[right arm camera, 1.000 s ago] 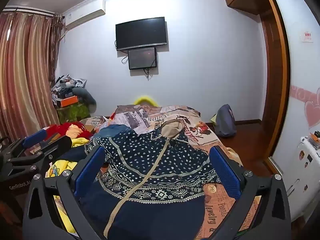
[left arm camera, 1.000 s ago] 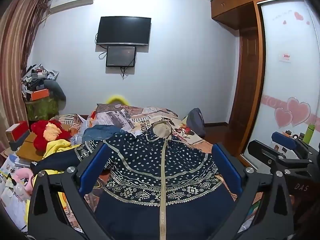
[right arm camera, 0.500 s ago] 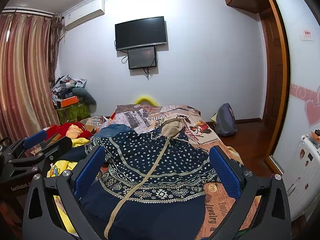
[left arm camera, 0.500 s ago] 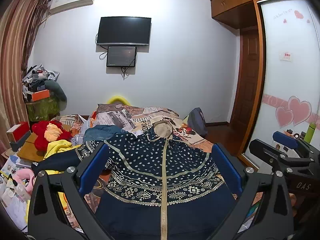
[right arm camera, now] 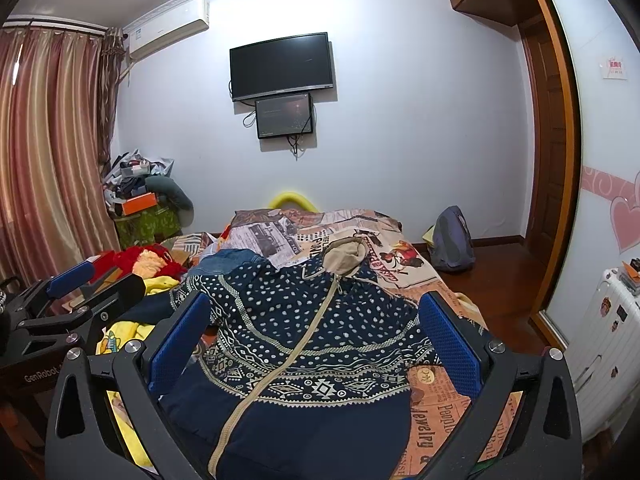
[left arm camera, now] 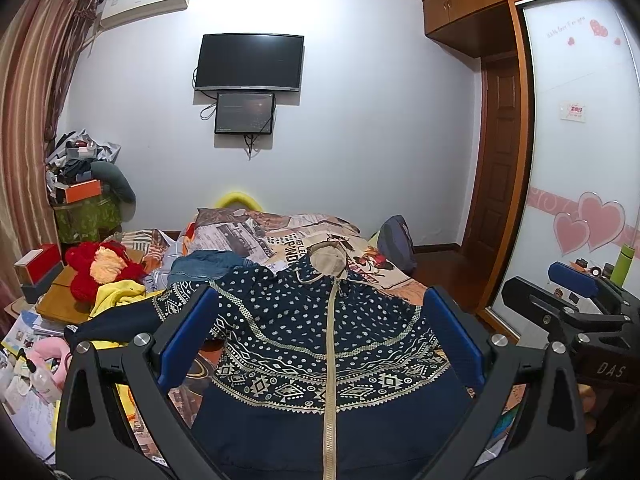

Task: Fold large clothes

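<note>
A navy zip-up hooded jacket [left arm camera: 320, 340] with white dots and patterned bands lies spread face up on the bed, beige hood [left arm camera: 328, 258] at the far end. It also shows in the right wrist view [right arm camera: 312, 336]. My left gripper [left arm camera: 320, 300] is open and empty, held above the jacket's lower half. My right gripper [right arm camera: 314, 304] is open and empty, also above the jacket. The right gripper shows at the right edge of the left wrist view [left arm camera: 576, 280]; the left gripper shows at the left of the right wrist view [right arm camera: 72, 278].
The bed [right arm camera: 436, 412] has a newspaper-print cover. Yellow clothes [left arm camera: 114, 294], a red plush toy [left arm camera: 100, 268] and jeans [left arm camera: 208, 262] lie to the left. A backpack [right arm camera: 452, 240] sits on the floor at right, near a white suitcase [right arm camera: 608, 332].
</note>
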`<state>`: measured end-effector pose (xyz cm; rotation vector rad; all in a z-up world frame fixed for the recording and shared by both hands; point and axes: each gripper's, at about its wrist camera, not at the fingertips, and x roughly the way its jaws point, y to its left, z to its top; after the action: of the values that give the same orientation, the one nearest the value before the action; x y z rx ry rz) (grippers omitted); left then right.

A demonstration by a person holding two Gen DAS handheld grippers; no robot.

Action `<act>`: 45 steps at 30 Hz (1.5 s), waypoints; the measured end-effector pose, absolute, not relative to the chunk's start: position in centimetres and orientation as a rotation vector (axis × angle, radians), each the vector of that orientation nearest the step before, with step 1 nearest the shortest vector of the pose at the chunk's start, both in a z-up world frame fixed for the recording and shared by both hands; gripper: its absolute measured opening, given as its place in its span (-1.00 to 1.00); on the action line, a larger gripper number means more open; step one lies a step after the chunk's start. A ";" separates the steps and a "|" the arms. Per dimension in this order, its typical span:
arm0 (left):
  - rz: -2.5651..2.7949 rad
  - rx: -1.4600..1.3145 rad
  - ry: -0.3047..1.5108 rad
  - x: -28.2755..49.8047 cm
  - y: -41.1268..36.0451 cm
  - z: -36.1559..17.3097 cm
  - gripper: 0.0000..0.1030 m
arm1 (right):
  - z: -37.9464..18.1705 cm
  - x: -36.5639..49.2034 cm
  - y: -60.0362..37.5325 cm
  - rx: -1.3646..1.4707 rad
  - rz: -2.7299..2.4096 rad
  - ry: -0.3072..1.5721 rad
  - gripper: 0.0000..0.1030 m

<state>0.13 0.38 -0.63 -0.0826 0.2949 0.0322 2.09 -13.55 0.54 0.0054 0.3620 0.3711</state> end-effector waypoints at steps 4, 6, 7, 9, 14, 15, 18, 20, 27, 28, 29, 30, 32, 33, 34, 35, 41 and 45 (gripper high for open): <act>0.035 -0.083 0.298 0.3 0.3 -0.6 1.00 | 0.6 2.2 -13.6 0.008 0.371 0.362 1.00; 0.036 -0.083 0.299 0.3 0.3 -0.7 1.00 | 0.6 2.1 -13.6 0.008 0.372 0.363 1.00; 0.036 -0.083 0.299 0.3 0.3 -0.7 1.00 | 0.6 2.2 -13.6 0.008 0.371 0.363 1.00; 0.038 -0.082 0.300 0.3 0.4 -0.7 1.00 | 0.5 2.1 -13.6 0.007 0.373 0.364 1.00; 0.038 -0.085 0.302 0.3 0.6 -0.9 1.00 | 0.6 2.1 -13.6 0.006 0.373 0.367 1.00; 0.039 -0.086 0.303 0.3 0.6 -0.9 1.00 | 0.6 2.0 -13.5 0.007 0.374 0.368 1.00; 0.041 -0.087 0.305 0.3 0.5 -0.9 1.00 | 0.7 2.1 -13.5 0.005 0.375 0.371 1.00; 0.042 -0.089 0.306 0.4 0.5 -0.9 1.00 | 0.7 2.1 -13.4 0.004 0.374 0.371 1.00; 0.047 -0.094 0.311 0.4 0.6 -1.0 1.00 | 0.7 2.2 -13.4 0.003 0.377 0.374 1.00; 0.048 -0.095 0.312 0.5 0.7 -1.0 1.00 | 0.7 2.3 -13.5 0.004 0.377 0.375 1.00; 0.048 -0.096 0.312 0.5 0.7 -1.0 1.00 | 0.7 2.2 -13.5 0.004 0.377 0.376 1.00; 0.049 -0.097 0.313 0.5 0.7 -1.0 1.00 | 0.7 2.2 -13.5 0.005 0.377 0.376 1.00; 0.049 -0.099 0.314 0.5 0.7 -0.9 1.00 | 0.7 2.2 -13.4 0.005 0.376 0.376 1.00; 0.049 -0.100 0.314 0.6 0.7 -0.9 1.00 | 0.7 2.2 -13.4 0.005 0.376 0.376 1.00; 0.050 -0.100 0.315 0.7 0.7 -0.9 1.00 | 0.7 2.2 -13.4 0.005 0.376 0.377 1.00; 0.051 -0.100 0.315 0.7 0.8 -0.9 1.00 | 0.7 2.2 -13.3 0.006 0.376 0.377 1.00; 0.056 -0.101 0.315 0.7 0.9 -0.9 1.00 | 0.6 2.2 -13.3 0.003 0.376 0.379 1.00; 0.061 -0.106 0.321 0.8 1.1 -1.1 1.00 | 0.5 2.5 -13.2 0.004 0.374 0.385 1.00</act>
<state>0.82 1.15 -1.05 -0.1057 0.3206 0.0608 2.47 -13.17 0.46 0.0038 0.3854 0.3742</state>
